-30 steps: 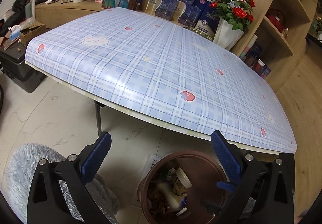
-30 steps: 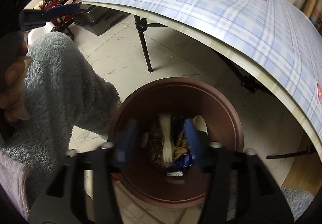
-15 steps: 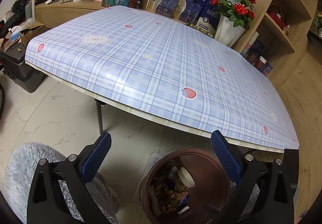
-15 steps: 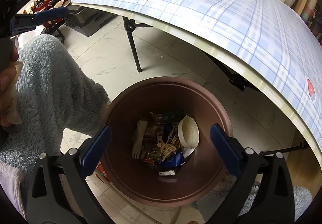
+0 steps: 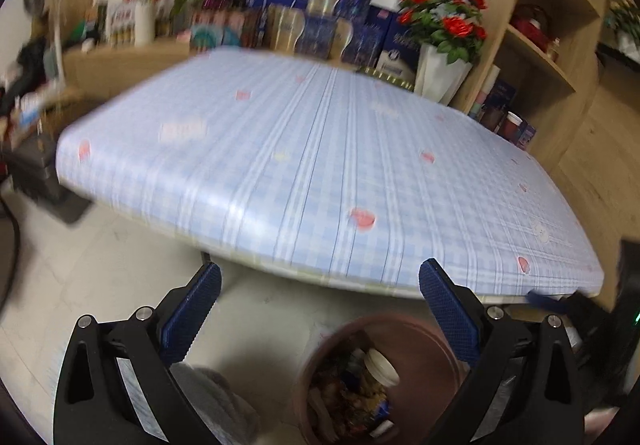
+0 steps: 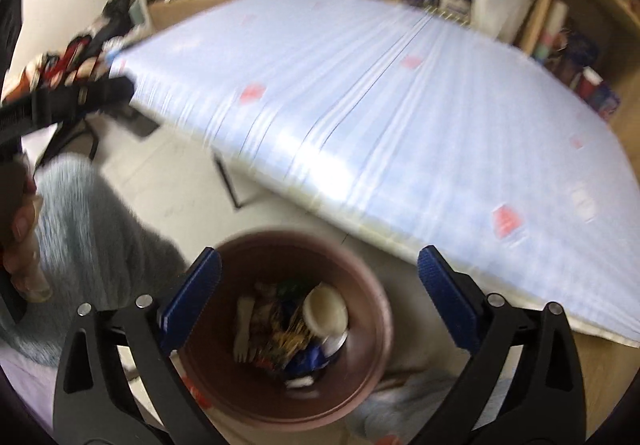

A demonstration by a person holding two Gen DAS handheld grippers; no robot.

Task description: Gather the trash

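A round brown trash bin (image 6: 360, 325) stands on the floor in front of the table, holding mixed trash: a white paper cup (image 6: 325, 311), a white plastic fork (image 6: 244, 329) and wrappers. It also shows in the left wrist view (image 5: 432, 349). My right gripper (image 6: 320, 273) is open and empty, above the bin's far rim. My left gripper (image 5: 320, 281) is open and empty, to the left of the bin near the table's front edge. Both views are blurred by motion.
The table (image 5: 320, 165) has a blue plaid cloth with strawberry prints. Boxes, cans and a vase of red roses (image 5: 440, 45) stand behind it. Wooden shelves (image 5: 560, 45) are on the right. A grey fluffy sleeve (image 6: 92, 221) is at left.
The right gripper opened over the bin about a second ago, then both grippers rose and tilted up, so more of the table and back wall shows. The bin has slid lower in both views.
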